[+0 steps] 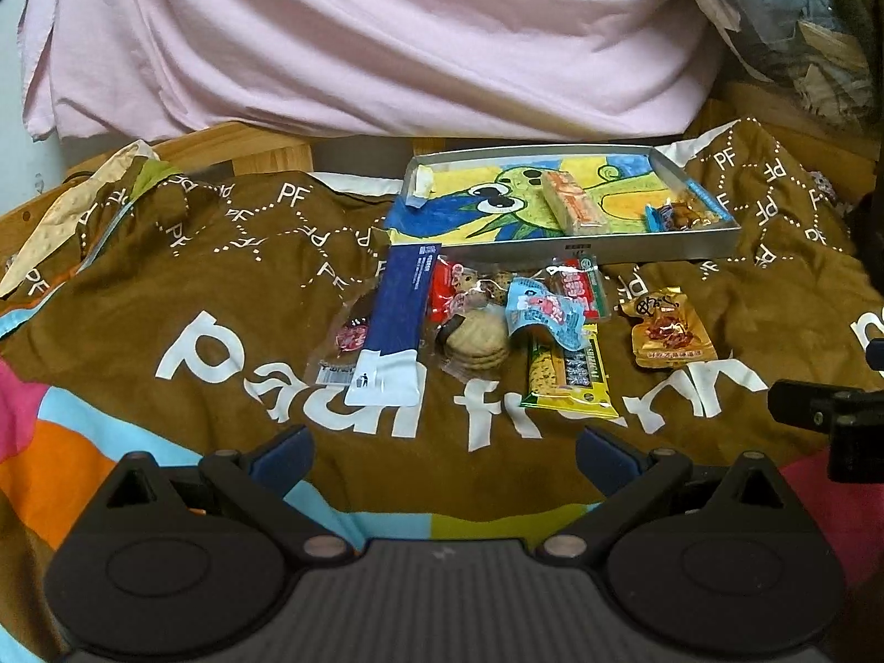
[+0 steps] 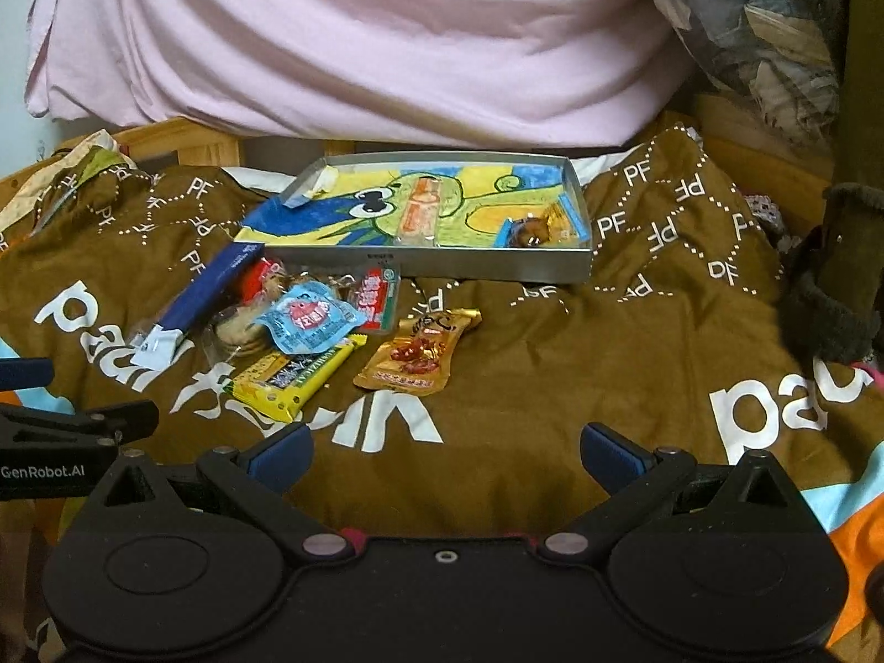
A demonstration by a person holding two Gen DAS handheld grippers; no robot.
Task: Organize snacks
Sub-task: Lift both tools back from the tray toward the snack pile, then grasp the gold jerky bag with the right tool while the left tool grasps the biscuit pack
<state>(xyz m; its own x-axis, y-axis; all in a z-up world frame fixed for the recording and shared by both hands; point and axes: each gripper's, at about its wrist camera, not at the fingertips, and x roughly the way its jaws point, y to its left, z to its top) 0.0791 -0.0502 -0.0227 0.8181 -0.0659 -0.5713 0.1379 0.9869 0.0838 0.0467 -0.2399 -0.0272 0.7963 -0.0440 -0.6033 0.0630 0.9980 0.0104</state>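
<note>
Left hand-held gripper [image 1: 445, 450] agape; green-brown glove [image 2: 845, 282] only in right view.

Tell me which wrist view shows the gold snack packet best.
The right wrist view: the gold snack packet lies near centre, whole and unobstructed. The left wrist view shows it too, whole but further to the right.

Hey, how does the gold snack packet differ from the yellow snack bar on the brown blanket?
The gold packet lies apart from the pile by itself; the yellow bar has one end tucked under the light blue packet. The gold packet is short and broad, the yellow bar long and narrow. The gold packet pictures reddish pieces; the yellow bar carries a dark label strip. Both lie flat outside the metal tray.
</note>
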